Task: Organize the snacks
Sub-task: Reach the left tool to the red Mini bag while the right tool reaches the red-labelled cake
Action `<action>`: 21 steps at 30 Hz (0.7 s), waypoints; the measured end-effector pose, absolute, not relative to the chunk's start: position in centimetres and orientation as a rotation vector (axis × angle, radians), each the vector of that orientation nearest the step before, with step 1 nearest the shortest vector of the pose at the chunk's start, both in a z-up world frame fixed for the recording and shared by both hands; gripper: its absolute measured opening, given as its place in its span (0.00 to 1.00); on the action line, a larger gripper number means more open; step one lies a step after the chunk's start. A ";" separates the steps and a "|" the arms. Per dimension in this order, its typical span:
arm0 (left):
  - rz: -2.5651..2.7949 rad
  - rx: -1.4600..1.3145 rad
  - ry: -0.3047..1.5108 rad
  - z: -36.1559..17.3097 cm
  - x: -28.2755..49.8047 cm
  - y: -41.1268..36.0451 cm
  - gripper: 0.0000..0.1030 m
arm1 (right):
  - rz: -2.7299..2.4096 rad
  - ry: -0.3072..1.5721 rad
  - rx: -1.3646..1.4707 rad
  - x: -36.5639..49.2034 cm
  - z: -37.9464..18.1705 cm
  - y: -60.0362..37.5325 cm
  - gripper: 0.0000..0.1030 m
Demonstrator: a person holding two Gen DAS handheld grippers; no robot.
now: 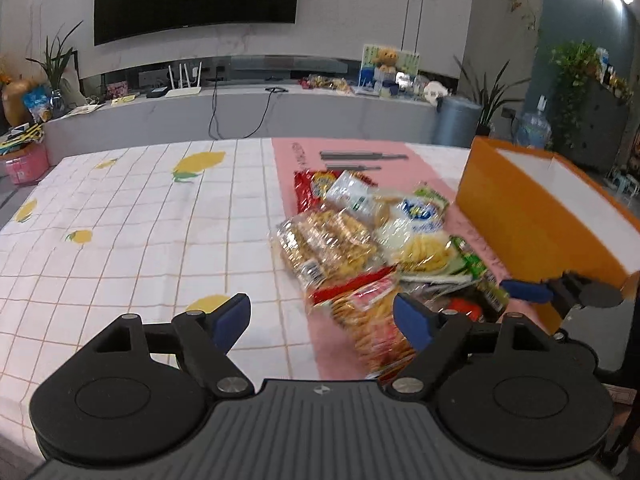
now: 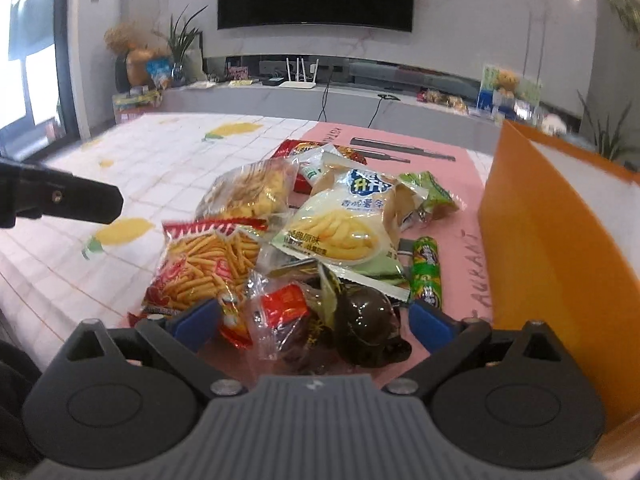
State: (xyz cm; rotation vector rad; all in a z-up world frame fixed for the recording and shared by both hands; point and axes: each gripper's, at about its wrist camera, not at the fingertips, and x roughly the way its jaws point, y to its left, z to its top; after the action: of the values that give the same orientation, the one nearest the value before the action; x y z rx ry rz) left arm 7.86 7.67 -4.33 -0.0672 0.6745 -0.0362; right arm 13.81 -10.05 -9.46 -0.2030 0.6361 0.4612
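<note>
Hovering wide open and empty, left gripper point(image 1: 322, 322) and right gripper point(image 2: 316, 320) | snack pile point(image 2: 304, 232) mid-frame, orange box point(image 2: 560, 248) at right | advice: pinch one packet's edge, lift clear.

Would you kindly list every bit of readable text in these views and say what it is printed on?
"AURANT": end of a longer word on the pink mat, beside the orange box.
Chinese print on the pale fries bag: too blurred to read.
Red fries bag, green tube: lettering blurred.
</note>
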 end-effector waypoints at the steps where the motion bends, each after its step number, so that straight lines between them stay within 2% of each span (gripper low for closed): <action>1: -0.025 -0.068 0.679 -4.5 7.8 7.8 0.92 | 0.457 0.636 -0.216 13.6 -9.6 -10.0 0.82; 3: -0.020 -0.081 0.683 -4.6 7.8 8.0 0.92 | 0.439 0.638 -0.233 13.3 -9.7 -10.0 0.71; 8: -0.034 -0.086 0.682 -4.5 7.7 7.7 0.92 | 0.403 0.621 -0.251 12.8 -9.3 -10.4 0.60; 10: -0.044 -0.077 0.686 -4.6 7.7 7.4 0.92 | 0.416 0.604 -0.256 12.5 -8.9 -10.5 0.48; 11: -0.051 -0.080 0.689 -4.7 7.7 7.3 0.92 | 0.429 0.597 -0.257 12.4 -8.5 -10.6 0.38; 19: -0.156 -0.242 0.767 -5.7 9.4 7.0 0.92 | 0.449 0.699 -0.163 12.0 -7.3 -12.2 0.39; 21: -0.154 -0.281 0.788 -6.2 10.2 6.9 0.92 | 0.461 0.729 -0.110 12.1 -7.2 -12.9 0.52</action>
State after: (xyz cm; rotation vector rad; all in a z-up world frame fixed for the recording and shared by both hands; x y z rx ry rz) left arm 10.25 6.88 -6.24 -0.2806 0.7878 -0.1542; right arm 12.11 -12.94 -7.23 -0.1102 0.7292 0.4612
